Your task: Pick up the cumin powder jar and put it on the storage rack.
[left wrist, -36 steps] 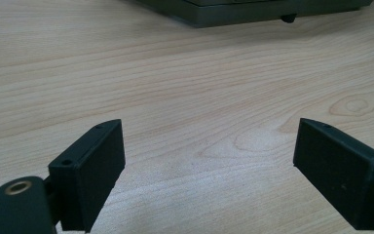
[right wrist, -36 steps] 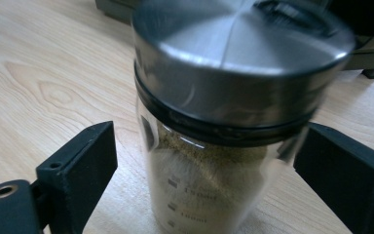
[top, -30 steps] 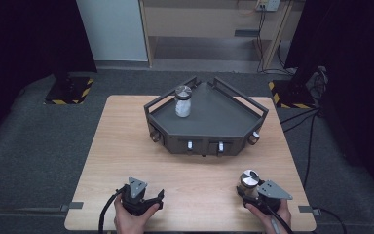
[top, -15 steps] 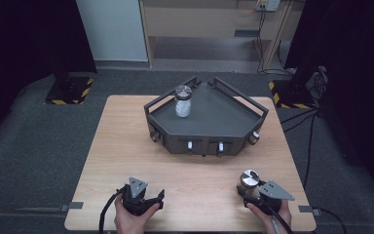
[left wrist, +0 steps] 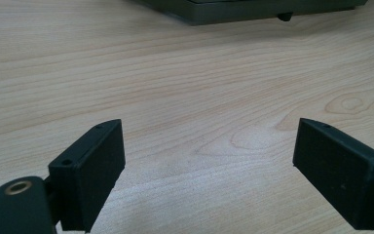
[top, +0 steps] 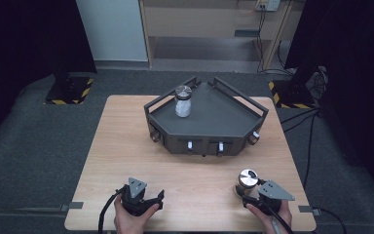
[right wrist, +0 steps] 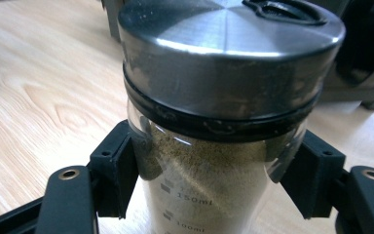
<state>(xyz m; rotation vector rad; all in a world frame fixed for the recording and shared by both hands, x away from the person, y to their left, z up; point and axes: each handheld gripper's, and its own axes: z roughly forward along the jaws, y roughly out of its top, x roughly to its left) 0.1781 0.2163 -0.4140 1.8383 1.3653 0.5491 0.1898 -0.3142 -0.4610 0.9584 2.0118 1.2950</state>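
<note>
Upright steel-lidded spice jar, brown powder

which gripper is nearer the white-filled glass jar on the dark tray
Left. The left gripper sits almost straight below the white-filled glass jar; the right gripper is farther to the side.

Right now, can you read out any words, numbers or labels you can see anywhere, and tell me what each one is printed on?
"150ml": printed on the glass of the spice jar in the right gripper, beside a measuring mark.
"100ml": lower on the same glass, partly cut off at the picture's bottom edge.
The white-filled jar on the grey tray: any markings are too small to read.
The table: no text.
</note>
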